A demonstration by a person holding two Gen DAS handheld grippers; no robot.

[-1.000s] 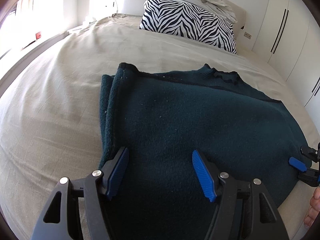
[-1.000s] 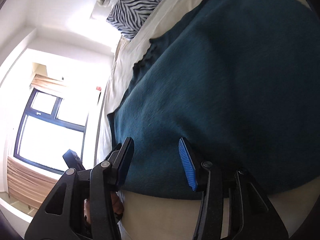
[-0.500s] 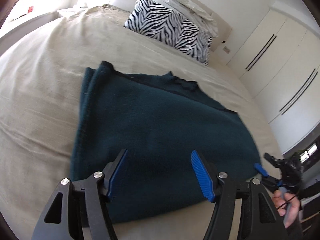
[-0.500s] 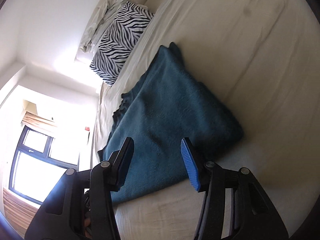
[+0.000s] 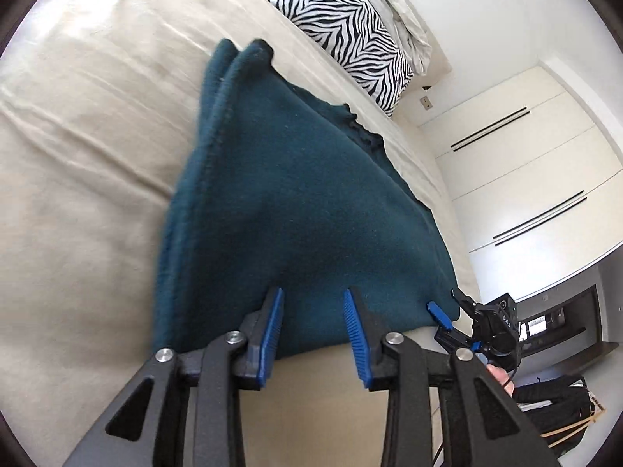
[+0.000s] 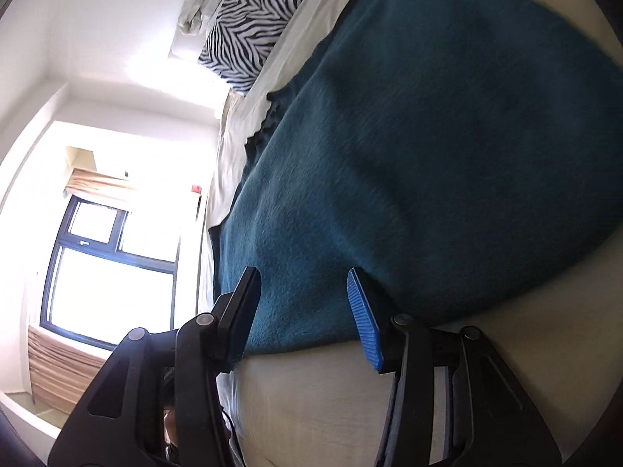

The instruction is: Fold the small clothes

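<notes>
A dark teal knit garment lies folded flat on the beige bed. It also shows in the right wrist view. My left gripper is open and empty at the garment's near edge, jaws straddling the hem. My right gripper is open and empty over the near edge at the garment's right corner. The right gripper also shows in the left wrist view, beside that corner.
A zebra-print pillow with a crumpled pale sheet sits at the headboard. White wardrobe doors stand to the right of the bed. A window is on the left side.
Both grippers tilted and moved back in toward the garment's near edge after pulling away half a second ago. The garment has not moved.
</notes>
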